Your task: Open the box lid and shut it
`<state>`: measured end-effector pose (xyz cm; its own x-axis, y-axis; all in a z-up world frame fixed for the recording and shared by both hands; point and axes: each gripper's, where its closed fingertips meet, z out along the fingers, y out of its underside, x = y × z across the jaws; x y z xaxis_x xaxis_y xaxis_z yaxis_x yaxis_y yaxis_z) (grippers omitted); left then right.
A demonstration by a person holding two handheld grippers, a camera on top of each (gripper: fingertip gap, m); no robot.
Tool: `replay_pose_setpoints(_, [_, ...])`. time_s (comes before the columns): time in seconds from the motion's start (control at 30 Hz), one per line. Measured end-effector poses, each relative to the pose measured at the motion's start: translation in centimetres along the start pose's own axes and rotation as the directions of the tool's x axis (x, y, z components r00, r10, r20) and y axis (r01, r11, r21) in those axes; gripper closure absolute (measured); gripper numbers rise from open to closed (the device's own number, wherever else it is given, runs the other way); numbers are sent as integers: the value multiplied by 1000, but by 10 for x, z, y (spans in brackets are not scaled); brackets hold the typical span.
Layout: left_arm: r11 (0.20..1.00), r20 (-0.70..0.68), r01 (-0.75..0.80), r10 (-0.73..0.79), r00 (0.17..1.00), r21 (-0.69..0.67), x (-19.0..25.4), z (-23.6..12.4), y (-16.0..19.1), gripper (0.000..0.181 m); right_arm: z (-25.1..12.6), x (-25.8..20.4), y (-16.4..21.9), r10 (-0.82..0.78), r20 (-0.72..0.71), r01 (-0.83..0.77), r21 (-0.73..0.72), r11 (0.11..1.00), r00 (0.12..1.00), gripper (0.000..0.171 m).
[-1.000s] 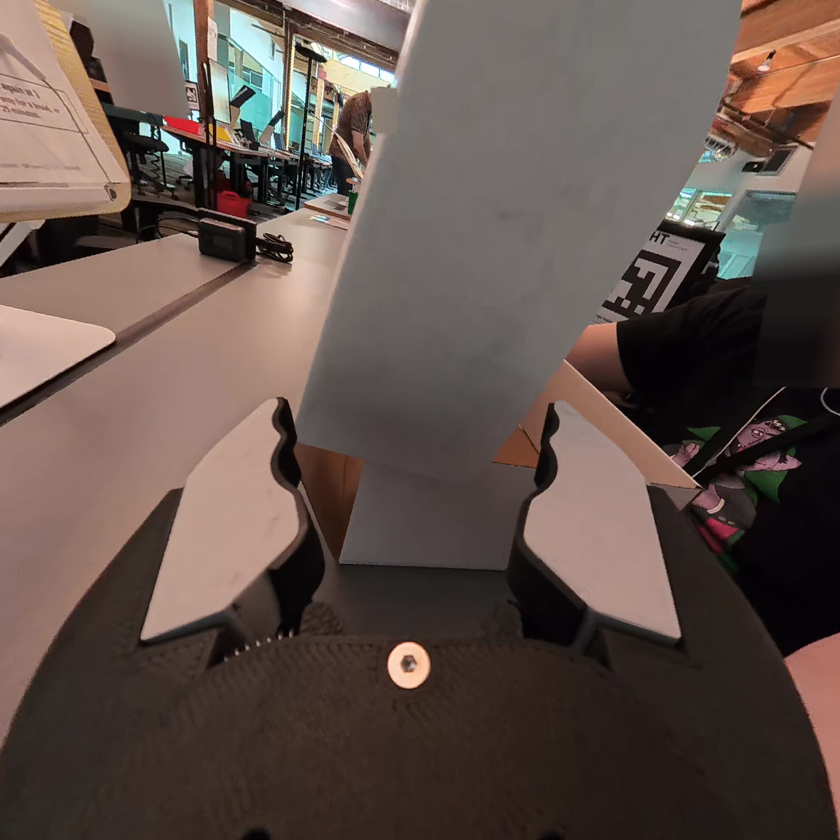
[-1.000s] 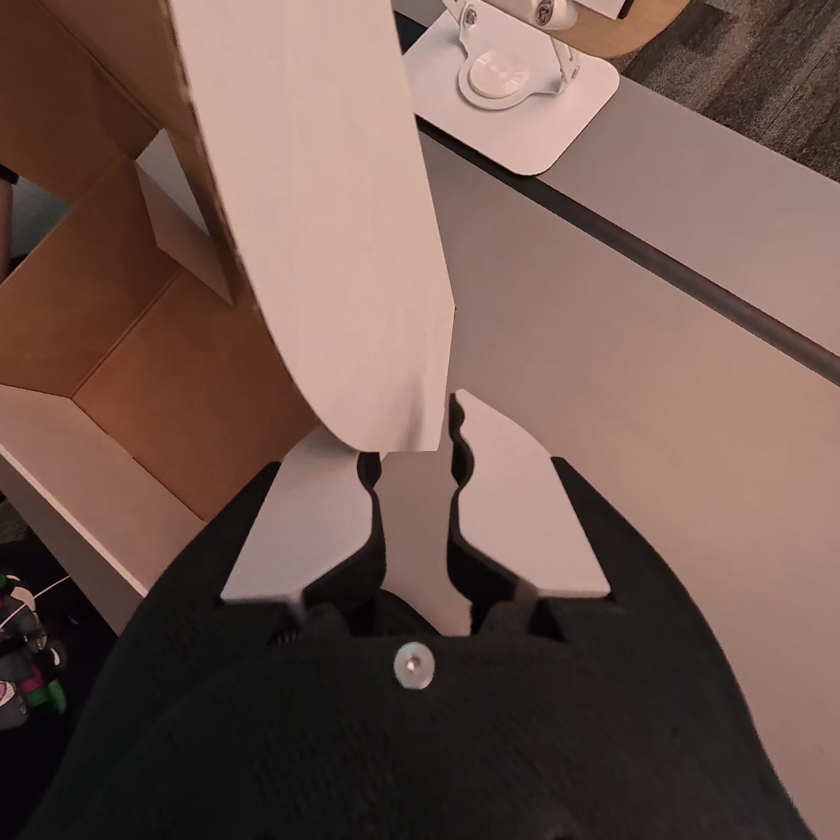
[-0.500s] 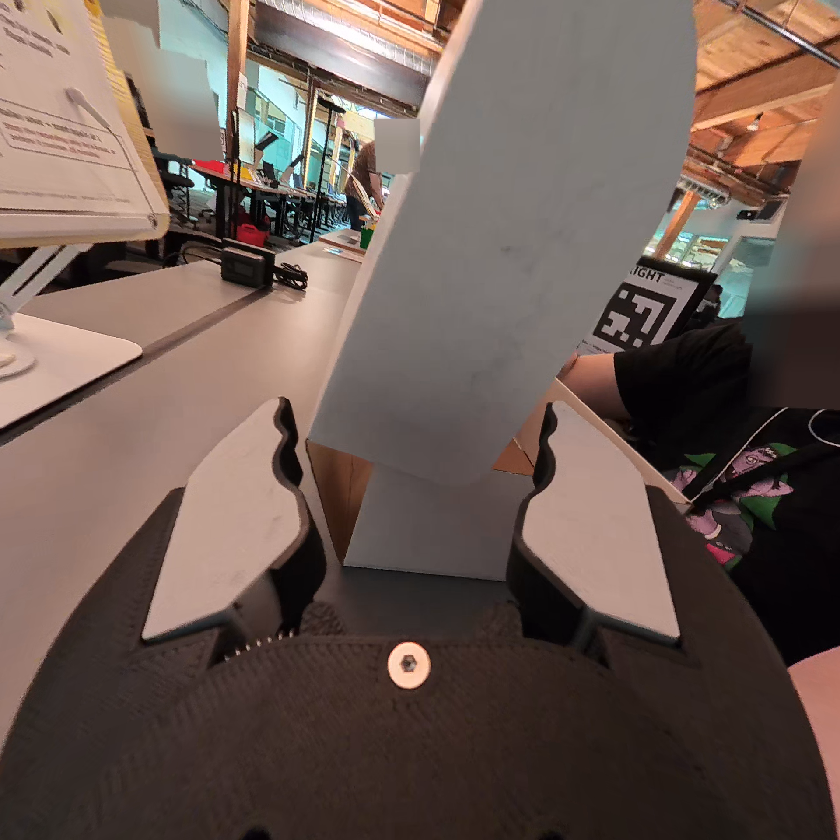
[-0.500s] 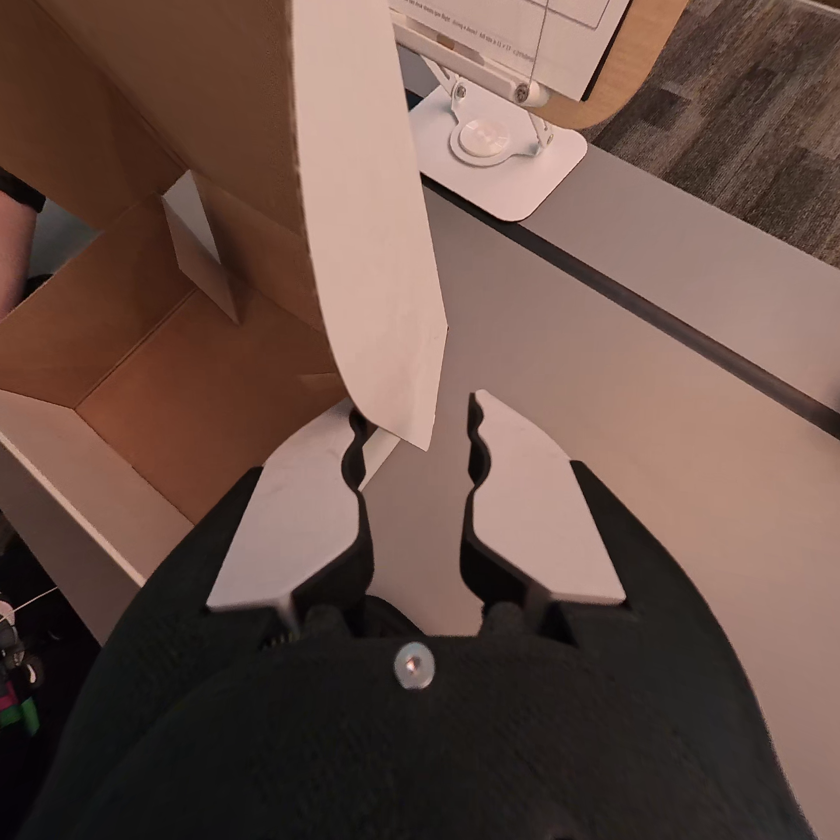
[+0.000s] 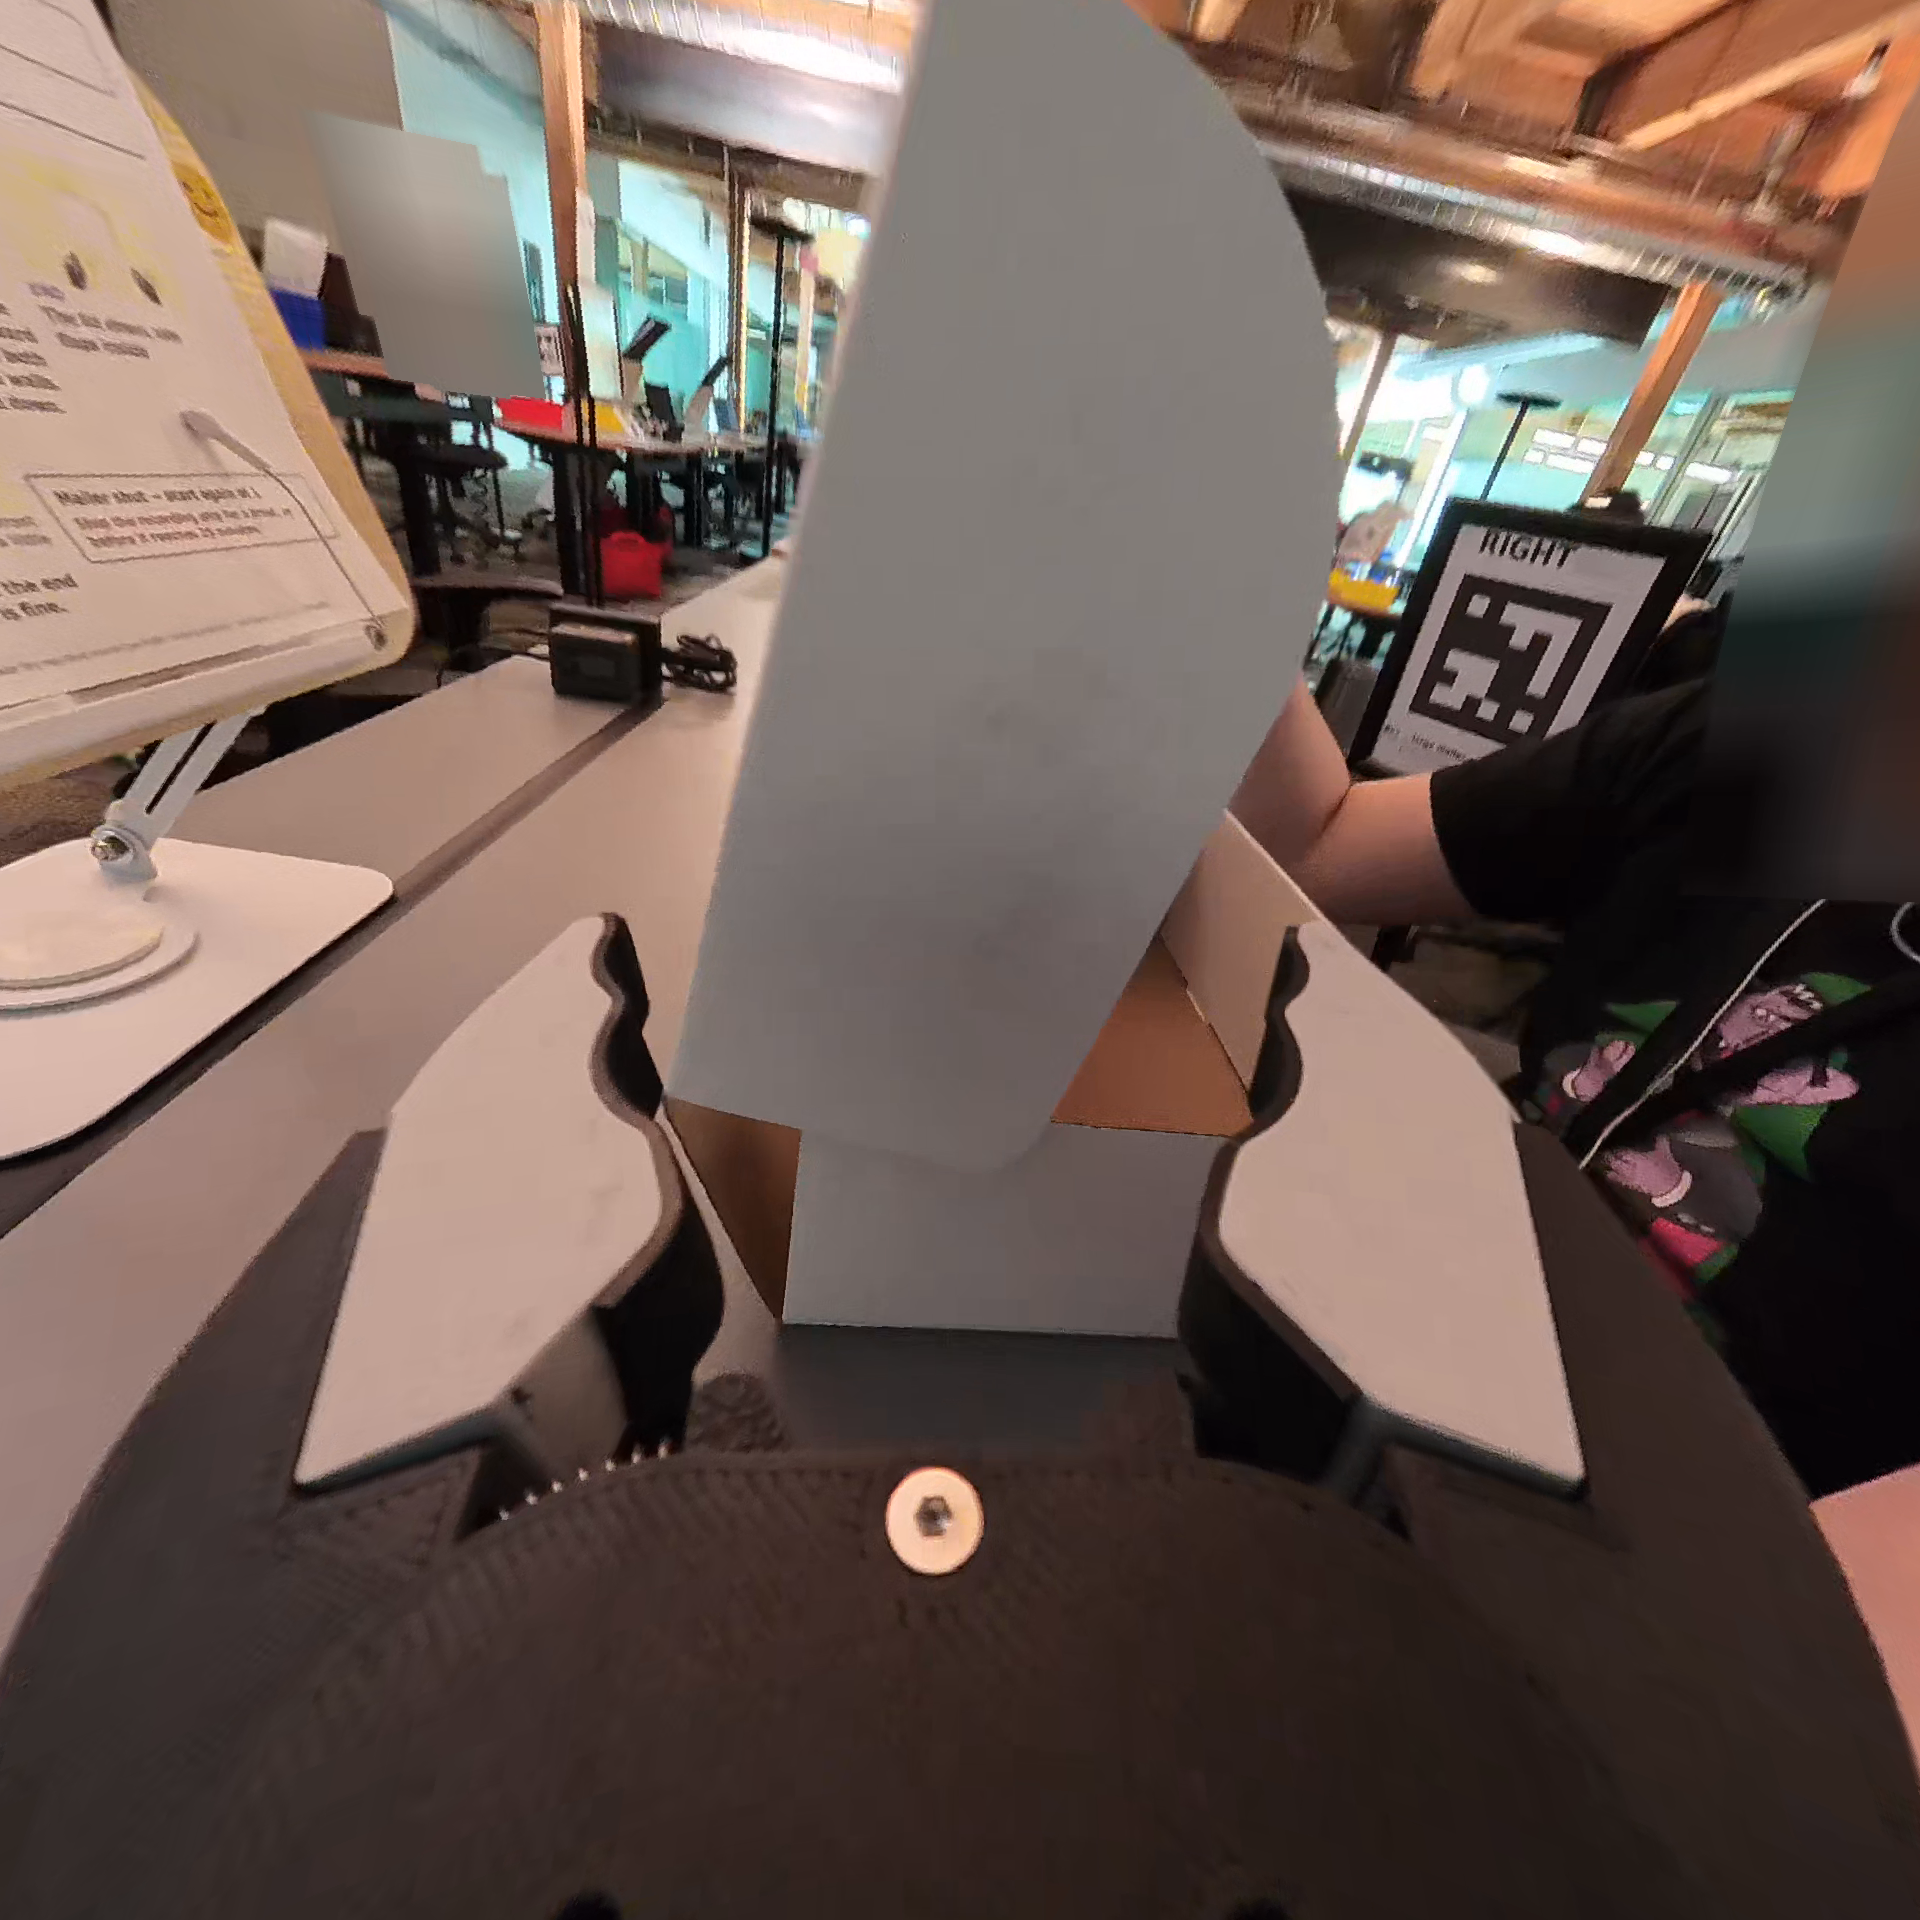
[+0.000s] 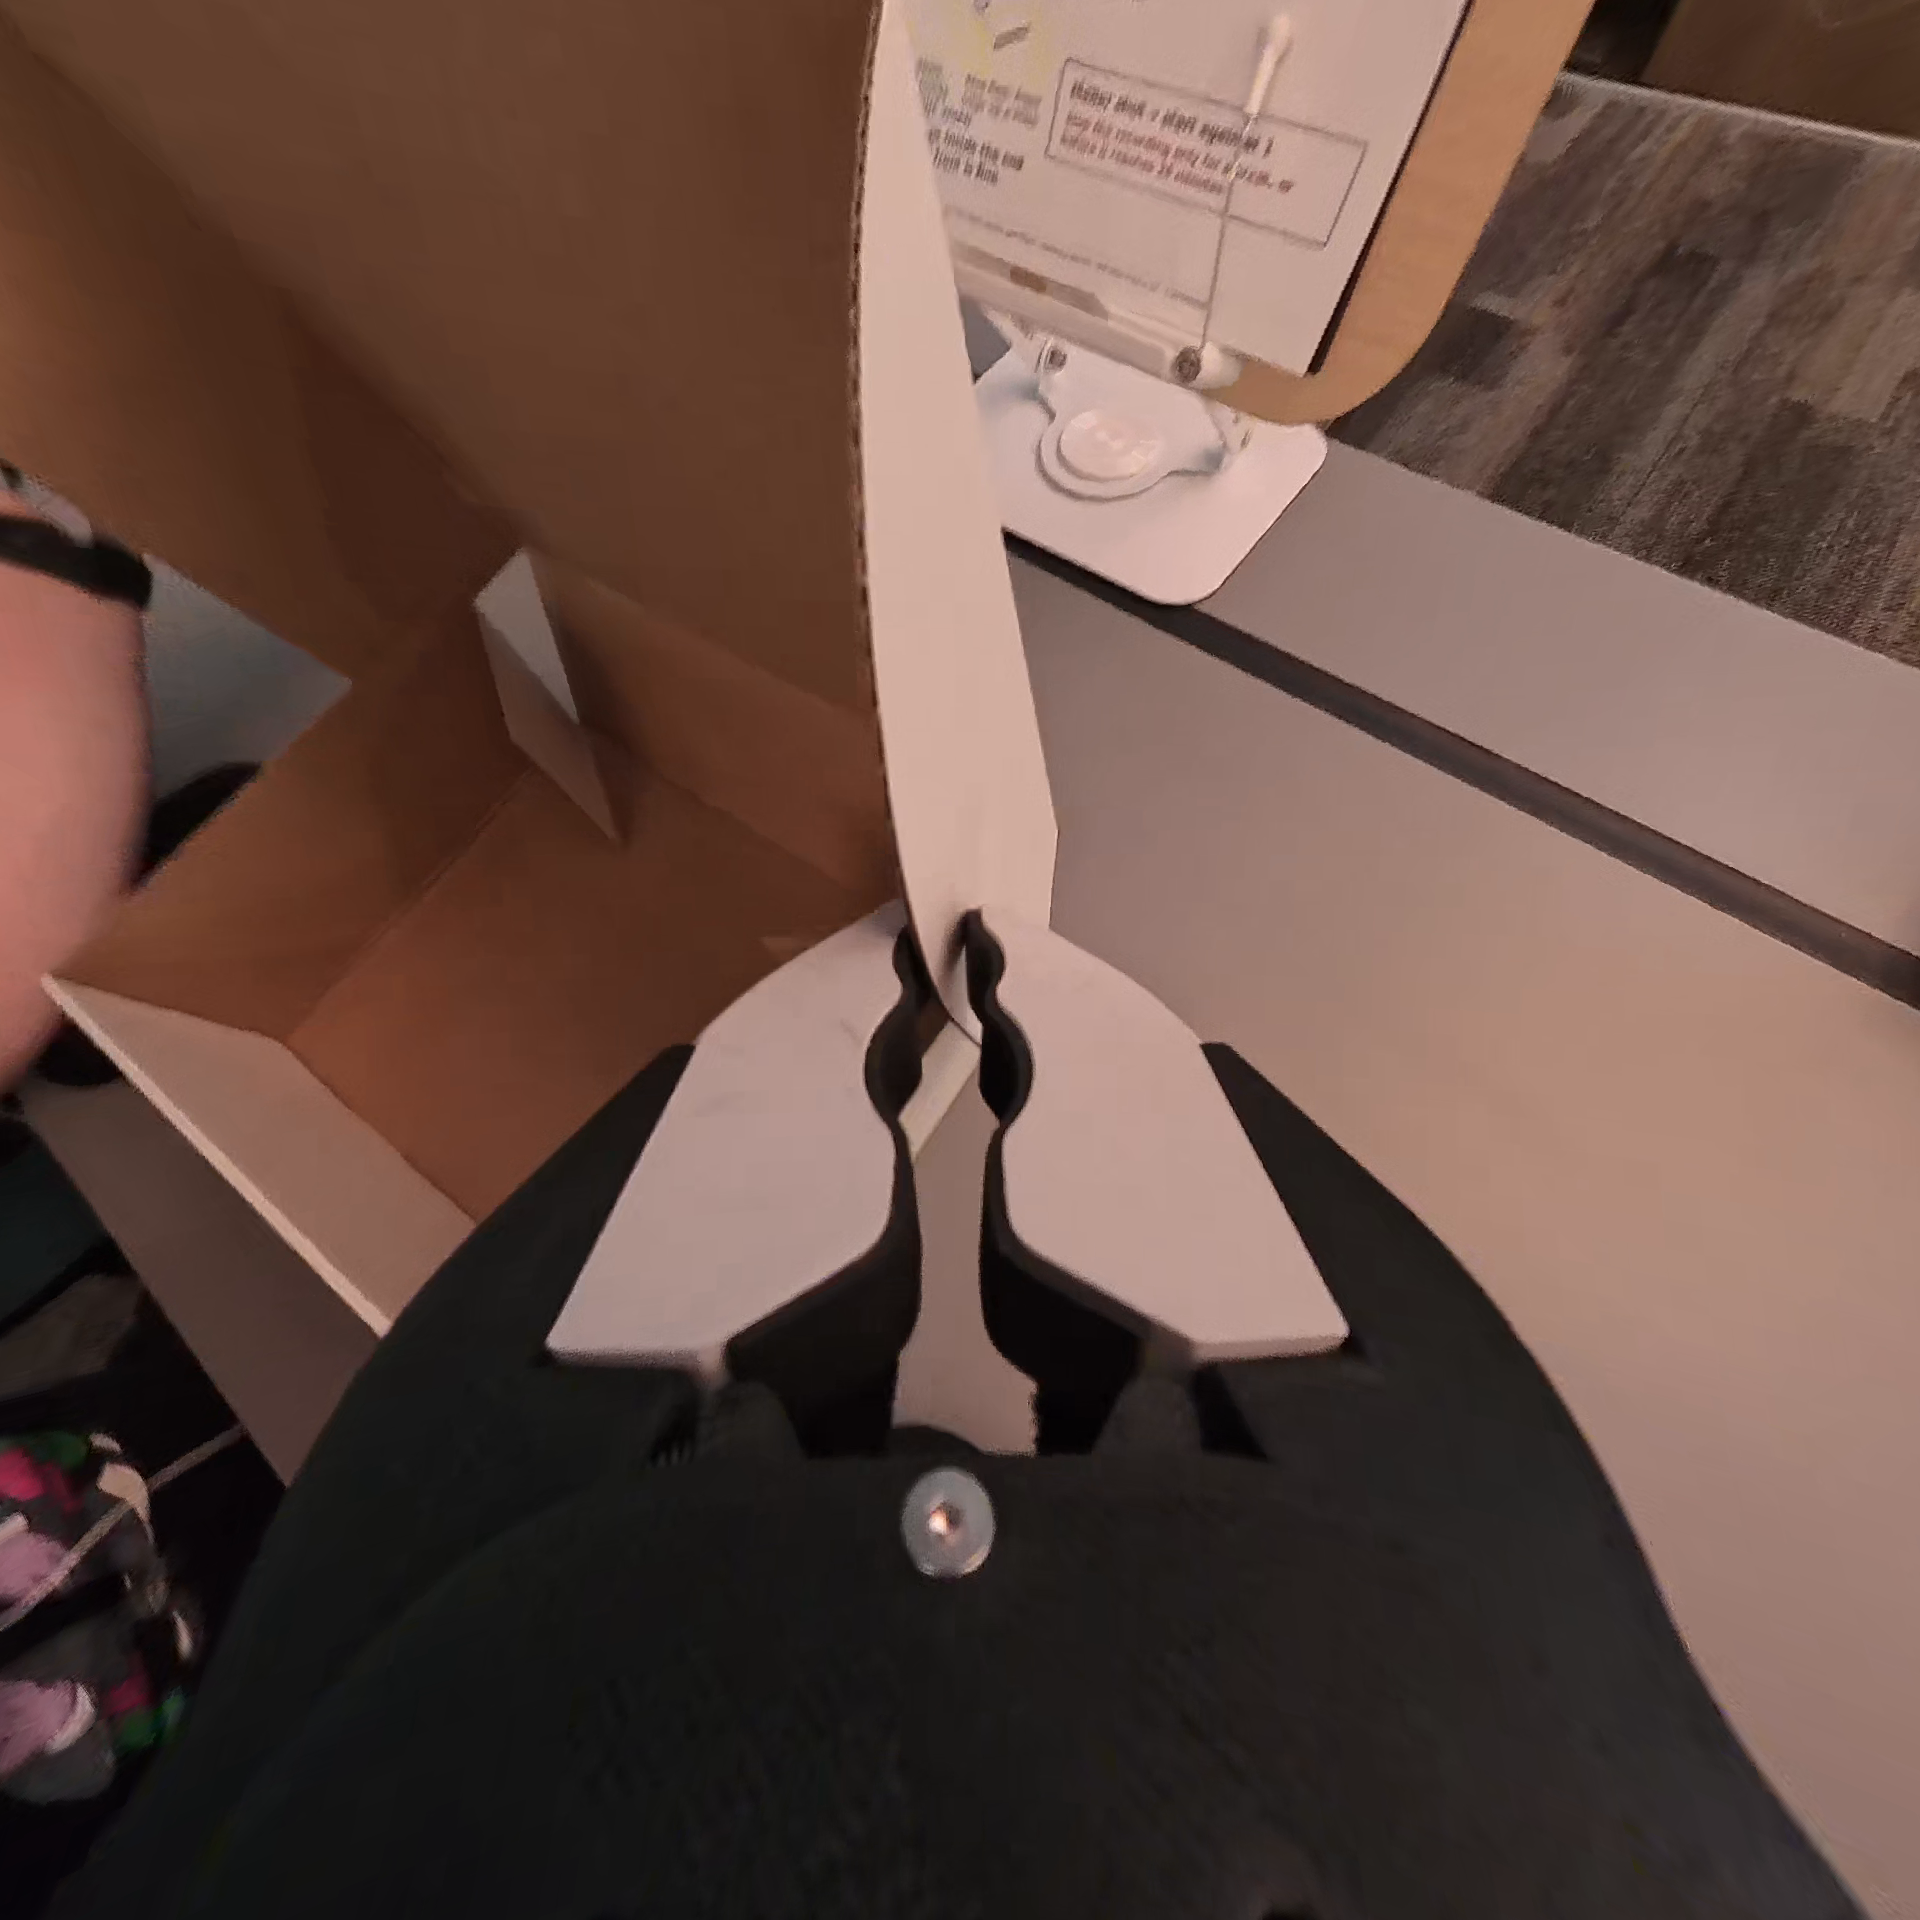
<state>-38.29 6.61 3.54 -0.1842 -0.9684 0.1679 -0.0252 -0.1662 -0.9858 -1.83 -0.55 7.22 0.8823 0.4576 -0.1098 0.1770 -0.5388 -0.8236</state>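
Observation:
A white cardboard box with a brown inside (image 6: pixel 468 987) stands open on the grey table. Its lid is raised nearly upright. In the left wrist view the lid's rounded side flap (image 5: pixel 1018 623) rises above the box's white end wall (image 5: pixel 987 1236). My left gripper (image 5: pixel 951 997) is open and empty, its fingers either side of that end wall and not touching it. In the right wrist view my right gripper (image 6: pixel 940 935) is shut on the lower edge of the lid's white side flap (image 6: pixel 935 520), just outside the box's corner.
A paper stand with a white base (image 5: pixel 135 935) stands on the table beyond the box and also shows in the right wrist view (image 6: pixel 1143 468). A black adapter (image 5: pixel 603 649) lies farther back. A person's arm (image 5: pixel 1351 831) and a marker sign (image 5: pixel 1507 644) are behind the box.
My right gripper has closed from open onto the lid's side flap. The lid has swung more upright. My left gripper stays open at the box's end.

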Motion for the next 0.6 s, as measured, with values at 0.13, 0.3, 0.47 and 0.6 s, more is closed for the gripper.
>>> replay_pose_setpoints(0.13, [989, 66, -20, 30, 997, -144, 6, 16, 2, 57, 3, 3, -15, 67, -22, -65, 81, 995, 998, 165])
replay_pose_setpoints(0.3, [947, 215, 22, 50, 975, -322, 1, 38, 0, 56, 15, 11, -25, 104, -58, -96, 133, 986, 993, 165])
replay_pose_setpoints(0.47, [914, 472, 118, 87, 877, -388, -23, 39, -13, 78, 27, 12, -36, 98, -76, -83, 188, 979, 992, 165])
replay_pose_setpoints(0.6, [882, 556, 310, -67, 829, -356, -25, 36, -10, 132, 28, 15, -37, 104, -68, -89, 200, 976, 992, 165])
